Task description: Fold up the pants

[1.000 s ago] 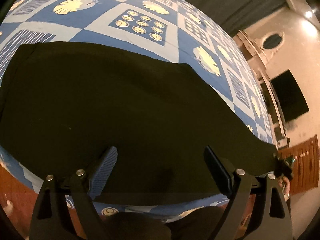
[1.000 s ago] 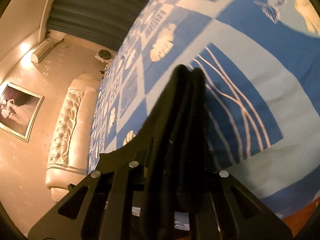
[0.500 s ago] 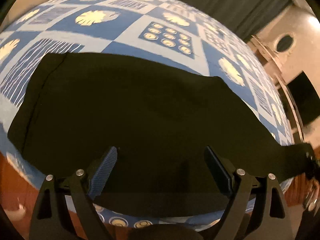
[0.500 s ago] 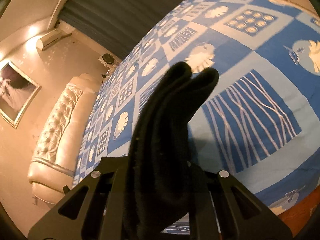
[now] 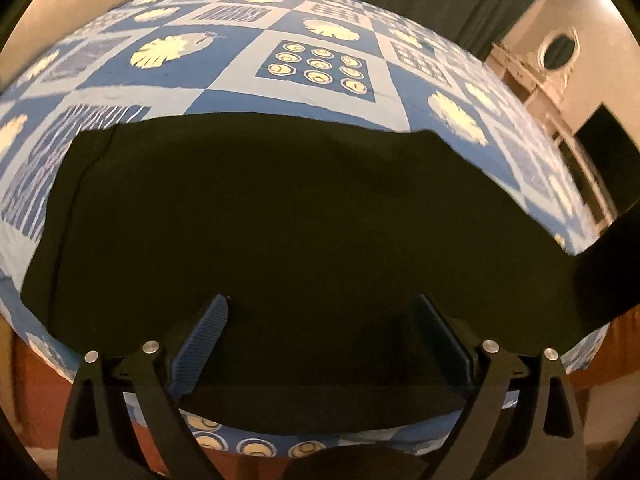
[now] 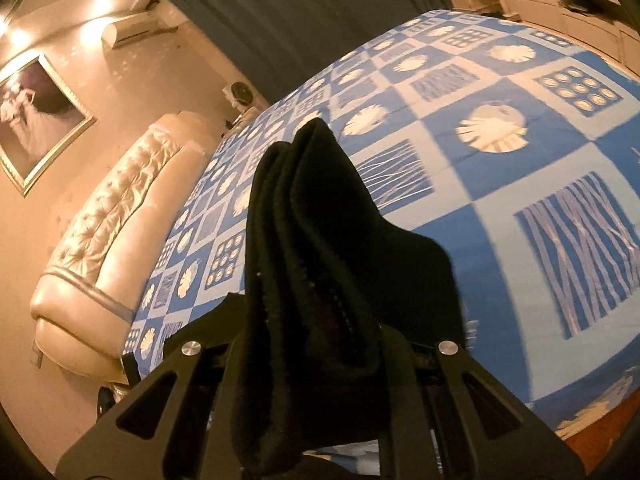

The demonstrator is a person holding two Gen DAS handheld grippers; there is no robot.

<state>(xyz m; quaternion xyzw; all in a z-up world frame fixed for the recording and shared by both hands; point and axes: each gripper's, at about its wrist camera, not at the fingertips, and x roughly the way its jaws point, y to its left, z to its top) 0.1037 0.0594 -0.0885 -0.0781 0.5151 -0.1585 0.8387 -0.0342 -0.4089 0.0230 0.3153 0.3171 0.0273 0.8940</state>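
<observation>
Black pants (image 5: 300,220) lie spread flat on the blue patterned bedsheet (image 5: 320,68). My left gripper (image 5: 318,300) hovers over their near edge, its jaws opening wide with only flat cloth below and no grip. At the right edge of the left wrist view a lifted end of the pants (image 5: 608,272) rises off the bed. In the right wrist view my right gripper (image 6: 320,320) is shut on a bunched end of the pants (image 6: 320,220), held above the bed; the cloth hides its fingers.
A padded cream headboard (image 6: 100,220) stands at the bed's far end, with a framed picture (image 6: 36,116) and an air conditioner (image 6: 136,28) on the wall. Dark curtains (image 6: 300,12) hang behind. White cabinets (image 5: 532,76) and a dark screen (image 5: 600,144) line the right side.
My right gripper has risen well above the bed with the pants end in it and has rolled. In the left wrist view the pants' right end has lifted off the sheet.
</observation>
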